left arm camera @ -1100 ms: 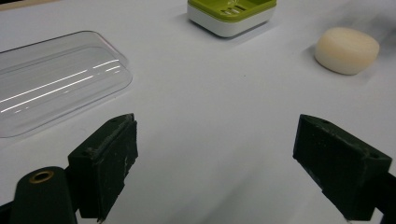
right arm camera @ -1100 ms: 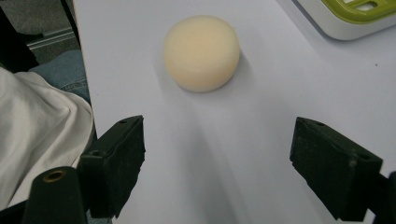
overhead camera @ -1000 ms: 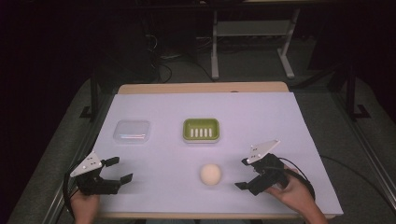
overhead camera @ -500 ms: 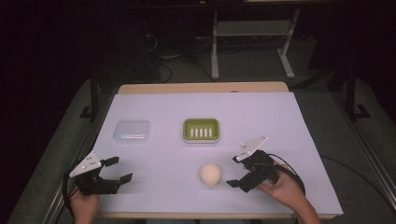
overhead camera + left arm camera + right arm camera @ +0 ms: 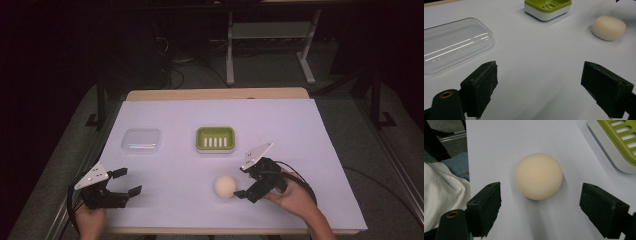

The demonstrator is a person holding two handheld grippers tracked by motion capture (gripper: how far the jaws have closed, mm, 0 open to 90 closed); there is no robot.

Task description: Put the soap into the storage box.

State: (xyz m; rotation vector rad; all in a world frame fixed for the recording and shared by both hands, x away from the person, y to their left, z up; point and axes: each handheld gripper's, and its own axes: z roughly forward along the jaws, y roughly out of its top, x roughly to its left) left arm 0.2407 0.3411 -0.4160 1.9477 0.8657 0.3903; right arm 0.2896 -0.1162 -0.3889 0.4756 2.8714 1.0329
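A round cream soap bar (image 5: pixel 225 186) lies on the white table cover near the front, seen close in the right gripper view as the soap bar (image 5: pixel 538 176). My right gripper (image 5: pixel 242 182) is open just right of it, jaws on either side of its line without touching; the right gripper (image 5: pixel 544 207) holds nothing. A green soap dish (image 5: pixel 215 138) with a white base sits behind the bar. At the front left my left gripper (image 5: pixel 129 181) is open and empty; the left gripper (image 5: pixel 541 85) faces the soap bar (image 5: pixel 609 28) and the dish (image 5: pixel 547 7).
A clear plastic lid (image 5: pixel 142 140) lies left of the dish, close ahead in the left gripper view as the lid (image 5: pixel 454 43). The table's front edge (image 5: pixel 210 231) is just behind both hands. White cloth (image 5: pixel 439 192) of the person's clothing shows beyond that edge.
My right gripper has moved left and forward, closing in on the soap bar until it sits just in front of the open jaws. The left gripper has stayed put.
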